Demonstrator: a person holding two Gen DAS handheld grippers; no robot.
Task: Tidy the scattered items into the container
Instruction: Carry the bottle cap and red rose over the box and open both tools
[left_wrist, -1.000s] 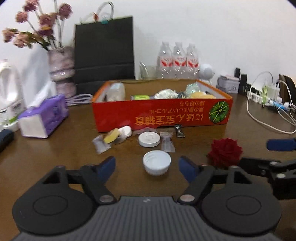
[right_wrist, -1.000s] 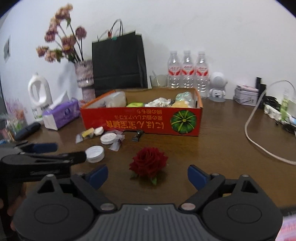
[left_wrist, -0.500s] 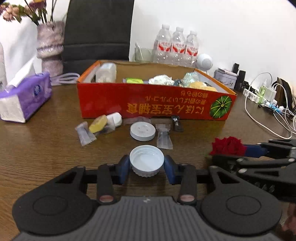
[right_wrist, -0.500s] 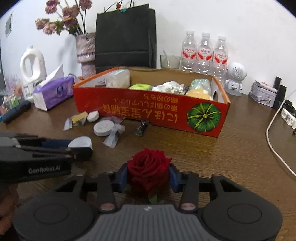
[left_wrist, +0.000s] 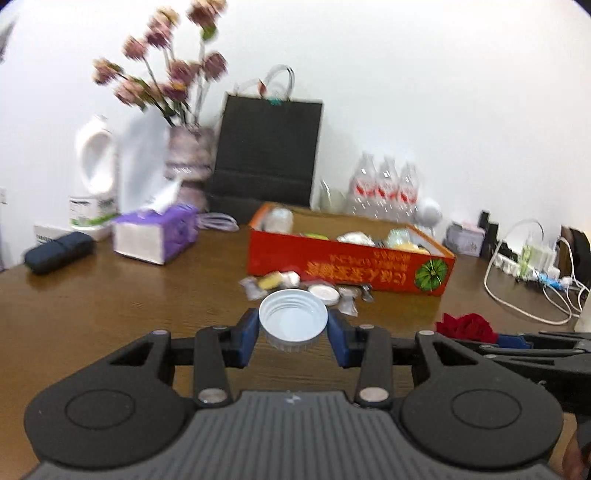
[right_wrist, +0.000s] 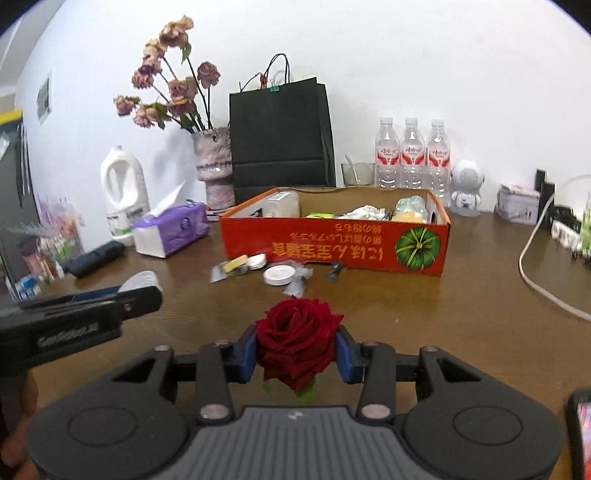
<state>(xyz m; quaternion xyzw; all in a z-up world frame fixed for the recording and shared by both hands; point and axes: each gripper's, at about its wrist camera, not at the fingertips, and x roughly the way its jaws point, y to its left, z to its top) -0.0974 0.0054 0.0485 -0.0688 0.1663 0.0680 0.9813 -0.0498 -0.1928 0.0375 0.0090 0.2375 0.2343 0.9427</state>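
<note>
The left claw (left_wrist: 293, 334) pinches a light, stiff white jar lid (left_wrist: 293, 319) by its rim, the right claw (right_wrist: 296, 350) squeezes a soft, crushable red rose (right_wrist: 297, 339), the orange cardboard box (right_wrist: 332, 243) beyond both.

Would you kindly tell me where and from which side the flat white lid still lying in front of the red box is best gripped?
Grip the flat white lid across its rim, on opposite edges, coming from above and the near side. It lies flat and low on the table, so only the thin round edge offers purchase. The red box blocks the far side, and wrappers crowd its right, so keep the fingers clear of those.
</note>
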